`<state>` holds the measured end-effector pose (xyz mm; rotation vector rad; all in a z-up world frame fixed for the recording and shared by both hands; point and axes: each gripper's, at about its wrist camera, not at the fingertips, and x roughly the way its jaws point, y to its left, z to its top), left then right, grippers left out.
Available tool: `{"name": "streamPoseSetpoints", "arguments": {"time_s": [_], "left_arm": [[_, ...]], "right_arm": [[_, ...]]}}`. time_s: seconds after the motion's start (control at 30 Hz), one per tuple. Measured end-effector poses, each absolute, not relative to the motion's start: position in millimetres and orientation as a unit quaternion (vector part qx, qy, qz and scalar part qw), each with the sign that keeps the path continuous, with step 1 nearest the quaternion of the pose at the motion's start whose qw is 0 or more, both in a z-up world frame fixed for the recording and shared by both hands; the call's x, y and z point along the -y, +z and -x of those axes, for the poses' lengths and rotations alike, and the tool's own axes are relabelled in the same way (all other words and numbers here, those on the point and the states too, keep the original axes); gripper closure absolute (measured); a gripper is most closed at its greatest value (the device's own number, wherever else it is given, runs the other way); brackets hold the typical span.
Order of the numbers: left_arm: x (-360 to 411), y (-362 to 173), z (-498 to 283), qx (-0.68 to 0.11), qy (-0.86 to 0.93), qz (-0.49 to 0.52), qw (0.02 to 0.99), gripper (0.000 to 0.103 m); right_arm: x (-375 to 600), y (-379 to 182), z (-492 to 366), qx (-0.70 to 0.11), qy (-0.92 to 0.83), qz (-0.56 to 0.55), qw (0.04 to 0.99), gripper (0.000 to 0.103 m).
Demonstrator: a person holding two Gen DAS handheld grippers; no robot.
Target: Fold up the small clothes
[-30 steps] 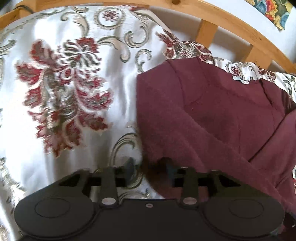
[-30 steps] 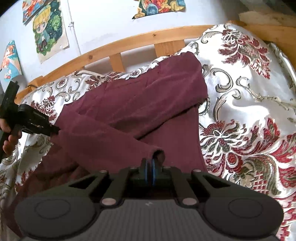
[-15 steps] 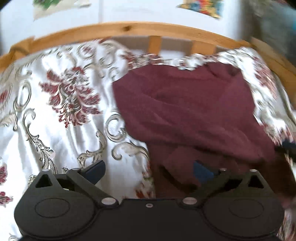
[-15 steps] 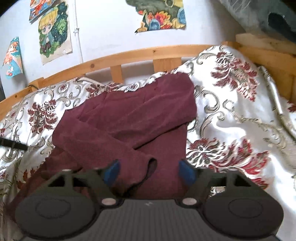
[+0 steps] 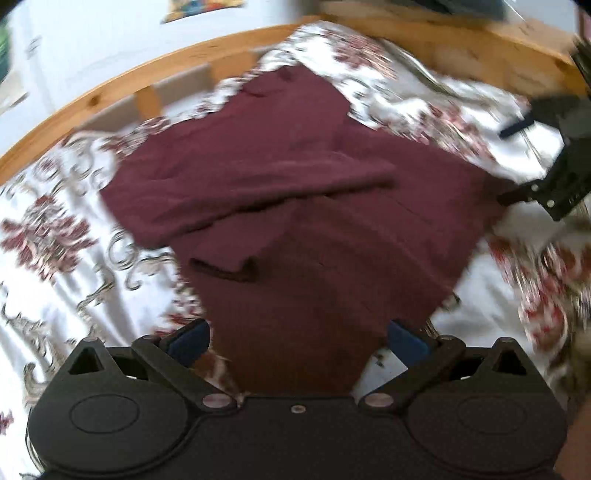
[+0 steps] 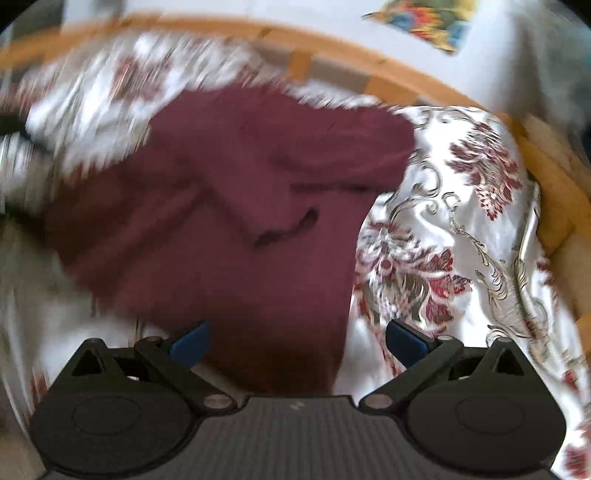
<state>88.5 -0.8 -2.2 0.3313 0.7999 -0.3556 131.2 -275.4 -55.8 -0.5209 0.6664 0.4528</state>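
A maroon sweater (image 5: pixel 295 206) lies flat on the flowered bedcover (image 5: pixel 66 295), both sleeves folded across its body. One cuff (image 5: pixel 225 269) rests on the lower left of the body. My left gripper (image 5: pixel 297 341) hangs open above the sweater's near hem, with nothing pressed between its blue pads. In the blurred right wrist view, my right gripper (image 6: pixel 297 341) is over the sweater (image 6: pixel 229 221) near its hem, a cuff (image 6: pixel 288 229) ahead. Its jaws are opening, wide apart and clear of the cloth. The right gripper (image 5: pixel 517 162) also shows at the right edge of the left wrist view.
A curved wooden bed rail (image 5: pixel 110 88) with slats runs along the far side, against a white wall with a colourful poster (image 6: pixel 424 22). More wooden frame (image 6: pixel 554 192) borders the bed on the right. The satin cover (image 6: pixel 461 258) is rumpled beside the sweater.
Both grippers opened and let go of the sweater's cloth, the right one off a sleeve cuff. Both pulled back toward the near hem and rolled, so more of the sweater shows.
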Motion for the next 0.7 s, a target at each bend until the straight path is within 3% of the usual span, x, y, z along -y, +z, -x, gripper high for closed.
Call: {"name": "streamPoseSetpoints", "arguments": {"time_s": [0.23, 0.53, 0.7], "left_arm": [[19, -29, -81, -0.416, -0.160, -0.197, 0.873, 0.001], [21, -43, -86, -0.408, -0.092, -0.244, 0.875, 0.001], [22, -44, -81, -0.384, -0.069, -0.273, 0.879, 0.009]], "right_arm": [[252, -83, -114, -0.336, 0.211, 0.348, 0.849, 0.000], [249, -97, -117, -0.296, 0.172, 0.375, 0.861, 0.000], [249, -101, -118, -0.275, 0.164, 0.381, 0.867, 0.003]]}}
